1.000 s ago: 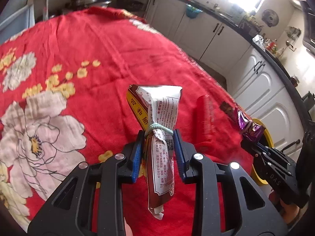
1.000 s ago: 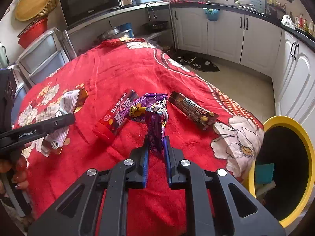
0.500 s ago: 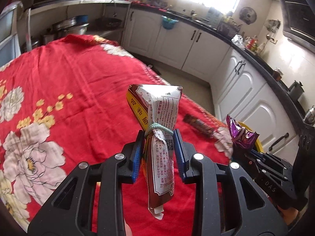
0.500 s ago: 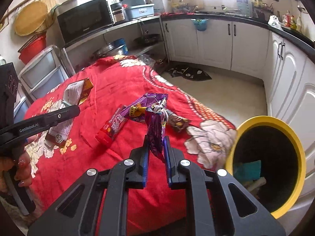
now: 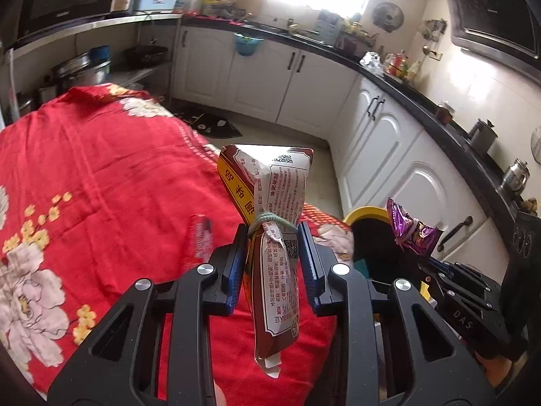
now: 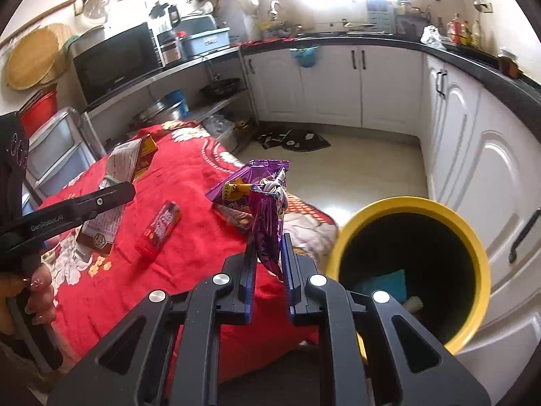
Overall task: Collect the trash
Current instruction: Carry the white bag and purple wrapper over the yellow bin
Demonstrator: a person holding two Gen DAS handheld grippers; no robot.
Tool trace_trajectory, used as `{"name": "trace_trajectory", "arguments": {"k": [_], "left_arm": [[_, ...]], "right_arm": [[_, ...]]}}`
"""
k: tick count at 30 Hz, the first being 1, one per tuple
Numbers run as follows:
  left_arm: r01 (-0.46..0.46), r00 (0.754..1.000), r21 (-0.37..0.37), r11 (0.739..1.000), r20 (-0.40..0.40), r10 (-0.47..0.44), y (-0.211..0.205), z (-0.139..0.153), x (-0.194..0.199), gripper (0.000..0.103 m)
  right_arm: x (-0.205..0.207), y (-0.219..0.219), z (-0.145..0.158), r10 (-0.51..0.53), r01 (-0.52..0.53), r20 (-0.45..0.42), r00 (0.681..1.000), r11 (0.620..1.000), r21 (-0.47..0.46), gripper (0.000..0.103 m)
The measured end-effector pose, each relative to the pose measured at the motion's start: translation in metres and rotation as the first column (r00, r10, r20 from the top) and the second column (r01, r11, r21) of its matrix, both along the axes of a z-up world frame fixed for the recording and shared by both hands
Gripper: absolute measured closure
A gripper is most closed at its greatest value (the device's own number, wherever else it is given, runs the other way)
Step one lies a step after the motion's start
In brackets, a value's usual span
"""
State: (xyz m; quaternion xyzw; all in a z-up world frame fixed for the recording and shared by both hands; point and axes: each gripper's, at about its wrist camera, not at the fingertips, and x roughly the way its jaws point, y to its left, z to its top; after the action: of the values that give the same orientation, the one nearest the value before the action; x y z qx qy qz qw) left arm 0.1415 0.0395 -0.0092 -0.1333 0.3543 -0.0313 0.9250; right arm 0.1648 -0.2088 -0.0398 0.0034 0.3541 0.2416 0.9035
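Left hand-held gripper (image 5: 273, 257) pinches a brown packet (image 5: 274, 237); the right (image 6: 267, 264) pinches a purple wrapper (image 6: 265, 209). Carrying step: next, bring both above the bin (image 6: 405, 203) and release.

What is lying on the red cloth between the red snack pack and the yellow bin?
In the right wrist view, a brown candy bar, partly hidden behind the held purple wrapper, lies between the red snack pack and yellow bin.

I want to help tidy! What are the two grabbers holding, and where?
Left gripper pinches the brown packet below its string-tied neck. Right gripper pinches the purple wrapper by its lower end.
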Motion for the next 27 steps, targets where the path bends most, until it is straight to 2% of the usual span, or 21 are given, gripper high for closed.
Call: {"name": "trace_trajectory", "arguments": {"k": [13,27], "left_arm": [[0.100,0.995,0.012,0.995,0.023,-0.100,-0.047,0.008,0.018,0.080],[0.217,0.975,0.021,0.976,0.043,-0.217,-0.112,0.014,0.057,0.080]], "right_arm": [[0.001,-0.046,0.007,-0.108,0.107,0.019,0.994,0.994,0.017,0.089],[0.004,-0.094,0.002,-0.241,0.241,0.023,0.970,0.971,0.008,0.089]]}}
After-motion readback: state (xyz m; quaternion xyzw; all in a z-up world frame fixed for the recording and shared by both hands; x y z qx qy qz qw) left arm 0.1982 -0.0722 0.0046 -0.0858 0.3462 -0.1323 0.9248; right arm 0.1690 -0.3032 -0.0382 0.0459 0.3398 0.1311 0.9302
